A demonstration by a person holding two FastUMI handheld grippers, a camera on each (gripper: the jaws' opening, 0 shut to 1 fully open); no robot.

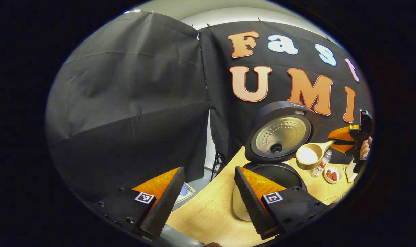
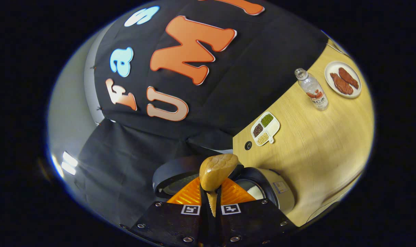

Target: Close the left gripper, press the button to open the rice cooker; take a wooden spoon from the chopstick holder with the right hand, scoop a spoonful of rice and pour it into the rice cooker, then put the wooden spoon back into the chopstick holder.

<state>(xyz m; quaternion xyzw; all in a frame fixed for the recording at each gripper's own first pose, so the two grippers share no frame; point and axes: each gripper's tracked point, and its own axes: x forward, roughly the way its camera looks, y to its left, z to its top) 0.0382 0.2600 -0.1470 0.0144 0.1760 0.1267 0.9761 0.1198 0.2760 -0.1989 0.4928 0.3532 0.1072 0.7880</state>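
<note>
Wooden spoon heaped with rice, clamped in right gripper, centre-right above opened rice cooker. Left gripper spread wide, empty, bottom. Pouring and returning spoon left.

The rice cooker sits open on the bench; the wooden spoon hangs above its pot. Bottle and plate stand beyond, toward the far edge.
</note>
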